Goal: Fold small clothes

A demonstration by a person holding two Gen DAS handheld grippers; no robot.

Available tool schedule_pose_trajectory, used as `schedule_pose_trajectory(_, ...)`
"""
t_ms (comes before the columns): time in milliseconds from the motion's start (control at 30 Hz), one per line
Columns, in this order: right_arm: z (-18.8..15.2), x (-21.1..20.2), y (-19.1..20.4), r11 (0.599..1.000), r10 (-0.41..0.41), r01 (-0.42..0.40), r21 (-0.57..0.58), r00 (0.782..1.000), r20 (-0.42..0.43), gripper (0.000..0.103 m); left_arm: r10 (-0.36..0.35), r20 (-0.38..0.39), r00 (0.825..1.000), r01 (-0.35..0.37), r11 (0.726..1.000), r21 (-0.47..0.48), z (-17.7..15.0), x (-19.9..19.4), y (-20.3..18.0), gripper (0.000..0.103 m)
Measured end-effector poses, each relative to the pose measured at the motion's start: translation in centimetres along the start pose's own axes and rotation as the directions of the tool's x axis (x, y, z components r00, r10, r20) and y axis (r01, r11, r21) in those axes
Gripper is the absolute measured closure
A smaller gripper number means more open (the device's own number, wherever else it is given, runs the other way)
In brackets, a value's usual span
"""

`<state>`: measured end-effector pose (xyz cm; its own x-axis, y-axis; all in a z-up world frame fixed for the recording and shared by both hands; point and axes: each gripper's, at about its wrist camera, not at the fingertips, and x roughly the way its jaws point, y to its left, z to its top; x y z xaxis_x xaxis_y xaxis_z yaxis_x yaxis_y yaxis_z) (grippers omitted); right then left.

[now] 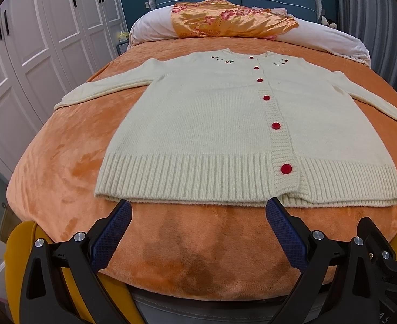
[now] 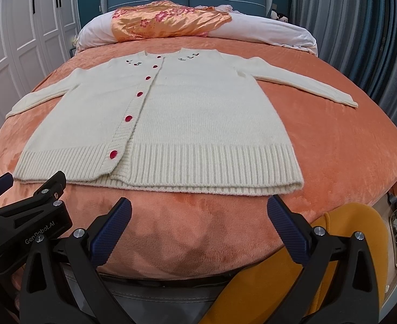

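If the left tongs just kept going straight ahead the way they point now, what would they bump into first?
Probably the ribbed hem of the cream cardigan, lying just past the open left tongs on the orange blanket. Depth is hard to judge; held low, they might brush the blanket first.

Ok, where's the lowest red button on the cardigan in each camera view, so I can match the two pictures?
Left wrist view: the lowest red button sits right of centre, on the ribbed hem of the cream cardigan.
Right wrist view: the same button sits left of centre, again on the hem.
Shared landmark: the orange floral satin pillow at the head of the bed, top centre in both.
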<state>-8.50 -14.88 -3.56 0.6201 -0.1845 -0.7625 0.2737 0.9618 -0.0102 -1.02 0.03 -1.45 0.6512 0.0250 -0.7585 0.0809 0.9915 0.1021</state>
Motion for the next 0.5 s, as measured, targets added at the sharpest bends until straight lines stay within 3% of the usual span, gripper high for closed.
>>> schedule_pose_trajectory(333,0.3,1.1,-0.5,1.0,0.024,-0.024,0.0,0.999,-0.026,0.005,0.005,-0.015,1.0,-0.005,1.0,0.001,0.0,0.9,0.3,0.005)
schedule_pose_trajectory(500,2.6,3.3,-5.3,0.993,0.038,-0.034,0.111,0.999,-0.034,0.005,0.023,-0.029,0.999,-0.023,1.0,0.02,1.1,2.2,0.8,0.005)
